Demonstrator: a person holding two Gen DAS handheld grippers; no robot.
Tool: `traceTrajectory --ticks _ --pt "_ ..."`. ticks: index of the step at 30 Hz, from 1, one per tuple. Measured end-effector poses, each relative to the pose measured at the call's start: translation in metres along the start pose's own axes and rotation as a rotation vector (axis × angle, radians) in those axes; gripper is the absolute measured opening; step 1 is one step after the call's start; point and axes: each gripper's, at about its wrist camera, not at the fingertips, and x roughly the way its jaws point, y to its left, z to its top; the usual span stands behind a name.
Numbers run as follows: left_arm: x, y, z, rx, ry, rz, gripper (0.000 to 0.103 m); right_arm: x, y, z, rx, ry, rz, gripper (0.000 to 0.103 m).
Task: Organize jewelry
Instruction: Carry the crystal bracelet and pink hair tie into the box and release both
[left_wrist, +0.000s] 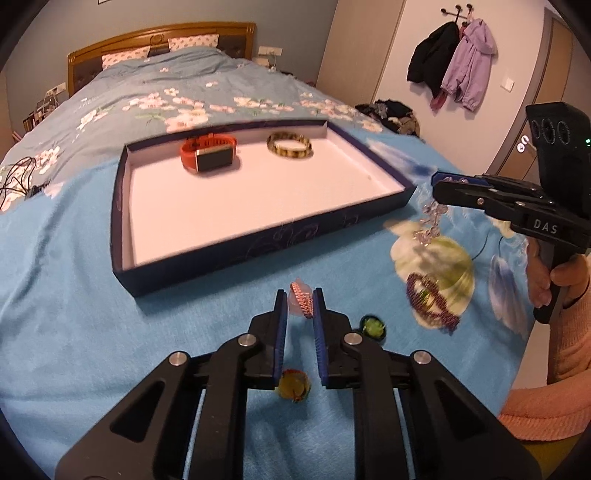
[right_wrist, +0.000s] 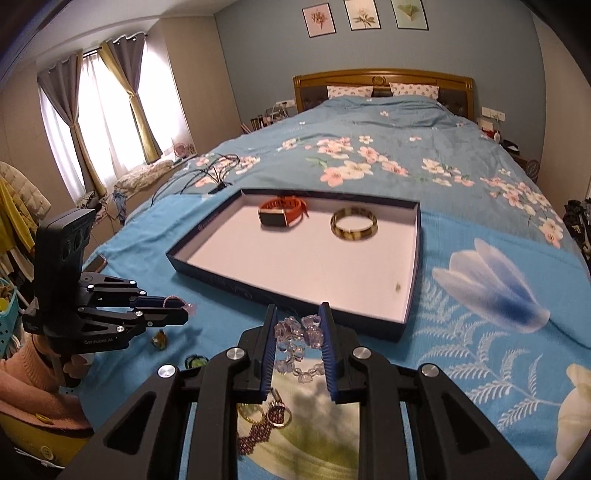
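The right claw (right_wrist: 298, 334) was clenched on a clear crystal bracelet (right_wrist: 299, 343) dangling over the bed, the left claw (left_wrist: 300, 304) on a pink braided bracelet (left_wrist: 301, 301). Each wanted a steady carry towards twelve o'clock over the tray's (left_wrist: 229, 247) near wall, released beside the orange watch (left_wrist: 208, 153)

You had the tray (right_wrist: 413, 280) lying on the bed (right_wrist: 461, 173) ahead of both grippers, with the watch (right_wrist: 282, 214) in its far left part and the bangle (right_wrist: 354, 223) to its right, well apart. Your right gripper (right_wrist: 298, 345) pinched the crystal bracelet (right_wrist: 299, 343) just before the tray's near edge. Your left gripper (left_wrist: 300, 301) held the braided bracelet (left_wrist: 301, 302) to its left. A beaded bracelet (left_wrist: 432, 302) lay on the blanket (right_wrist: 480, 350) under the right gripper.
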Motion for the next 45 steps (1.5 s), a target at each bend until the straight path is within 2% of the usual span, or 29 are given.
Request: traceTrajectory --ticks 9,15,22,33,45 --pt "-0.012 0.0 0.029 0.028 -0.067 0.023 0.014 0.002 -0.003 0.03 -0.001 -0.051 0.009 0.02" --pt "-0.007 0.008 0.053 0.036 -0.078 0.053 0.014 0.02 -0.012 0.052 0.015 -0.059 -0.002 0.02" --pt "0.01 0.023 0.074 0.018 -0.06 0.08 0.014 0.047 -0.019 0.07 0.037 -0.047 -0.005 0.02" --pt "0.044 0.038 0.088 -0.011 -0.007 0.108 0.014 0.089 -0.034 0.083 0.127 -0.011 0.048 0.02" --pt "0.068 0.049 0.101 -0.029 0.026 0.135 0.014 0.112 -0.038 0.085 0.119 0.02 0.062 0.02"
